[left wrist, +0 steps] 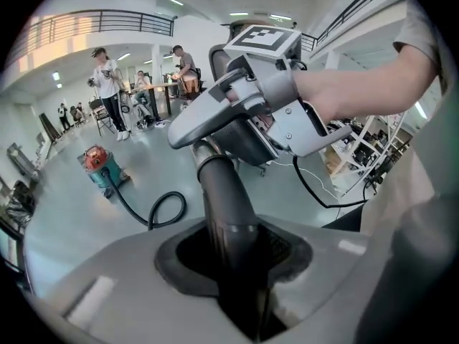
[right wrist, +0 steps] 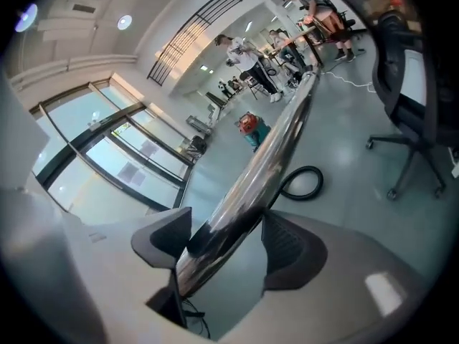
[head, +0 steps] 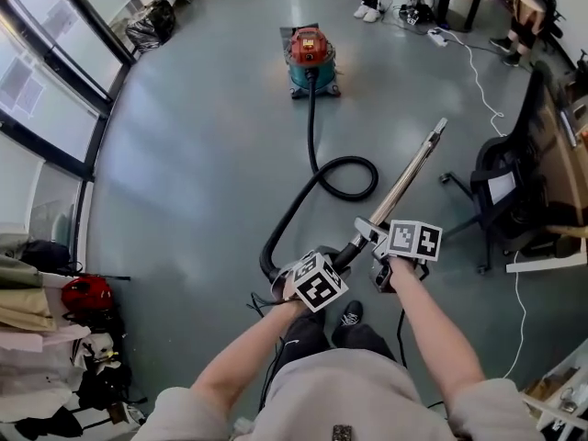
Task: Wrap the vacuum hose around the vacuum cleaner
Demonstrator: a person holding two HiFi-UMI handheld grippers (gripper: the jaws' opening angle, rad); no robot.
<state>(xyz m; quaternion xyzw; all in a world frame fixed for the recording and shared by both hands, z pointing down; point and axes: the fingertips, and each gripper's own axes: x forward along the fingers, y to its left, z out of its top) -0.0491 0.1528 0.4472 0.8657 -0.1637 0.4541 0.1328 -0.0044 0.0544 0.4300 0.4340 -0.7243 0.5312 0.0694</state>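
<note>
The red and teal vacuum cleaner (head: 308, 56) stands far ahead on the grey floor. Its black hose (head: 317, 136) runs toward me, makes a loop (head: 349, 177), then curves to my hands. My left gripper (head: 338, 263) is shut on the hose's black end piece (left wrist: 224, 206), just below the grey handle. My right gripper (head: 378, 235) is shut on the chrome wand (head: 409, 177), which points up and away to the right. In the right gripper view the chrome wand (right wrist: 251, 185) lies between the dark pads (right wrist: 287, 246), with the vacuum cleaner (right wrist: 252, 127) beyond.
A black office chair (head: 501, 186) stands close on the right by a desk. A white cable (head: 478, 72) trails across the floor to a power strip. People stand at desks at the far end. Glass walls, a black bag (head: 152, 21), clothes and a red helmet (head: 85, 294) line the left.
</note>
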